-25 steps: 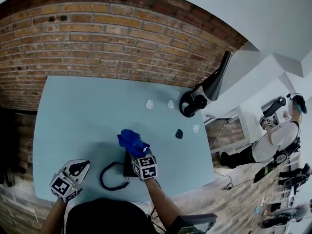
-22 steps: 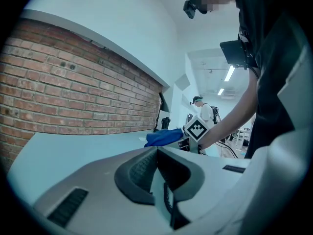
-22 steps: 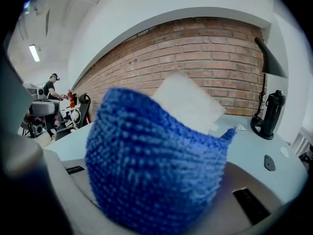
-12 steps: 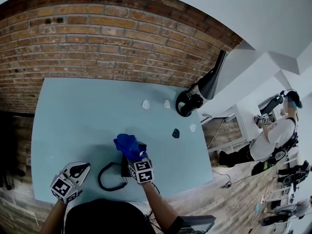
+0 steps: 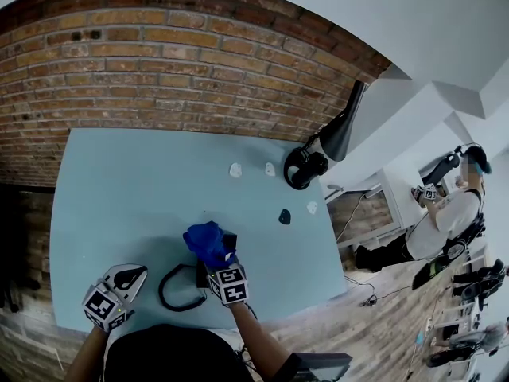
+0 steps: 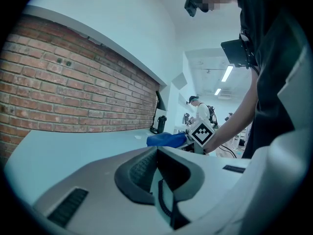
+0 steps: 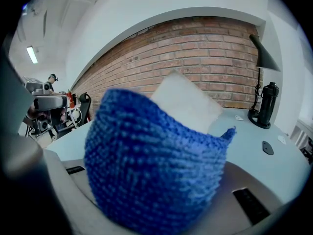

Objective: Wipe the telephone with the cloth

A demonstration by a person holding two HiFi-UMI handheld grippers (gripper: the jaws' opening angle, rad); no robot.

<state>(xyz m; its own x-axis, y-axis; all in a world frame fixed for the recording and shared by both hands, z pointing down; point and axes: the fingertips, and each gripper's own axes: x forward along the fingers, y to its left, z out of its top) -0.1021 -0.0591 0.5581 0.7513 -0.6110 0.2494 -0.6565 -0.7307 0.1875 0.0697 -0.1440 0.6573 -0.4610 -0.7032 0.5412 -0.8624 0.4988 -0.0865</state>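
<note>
So, left gripper (image 6: 157, 152): at the near left edge of the table, jaws together with nothing between them, off to the left of the work and apart from it.
Right gripper (image 5: 216, 263): just right of centre near the front edge, jaws clamped on the cloth. Its own view is nearly filled with blue knit.
Cloth (image 5: 203, 241): blue, bunched into a lump at the jaw tips, sitting on top of the telephone.
Telephone (image 5: 229, 240): black, near the front edge under the cloth. Only dark slivers show to the right of and below the cloth, so I can't make out its shape.
Cord (image 5: 176, 291): black loop lying on the table between the two grippers, running in to the telephone.
Table (image 5: 119, 189): pale blue top; its left and middle are bare.
Small white pieces (image 5: 236, 169): two side by side toward the back, a third near the right edge.
Small black piece (image 5: 285, 216): on the right side, well apart from the telephone.
Desk lamp (image 5: 318, 156): black, at the back right corner, round base on the table and shade angled up to the right.
Brick wall (image 5: 159, 70): runs along the far edge of the table.
Person (image 5: 445, 217): standing well off to the right, past the table.
</note>
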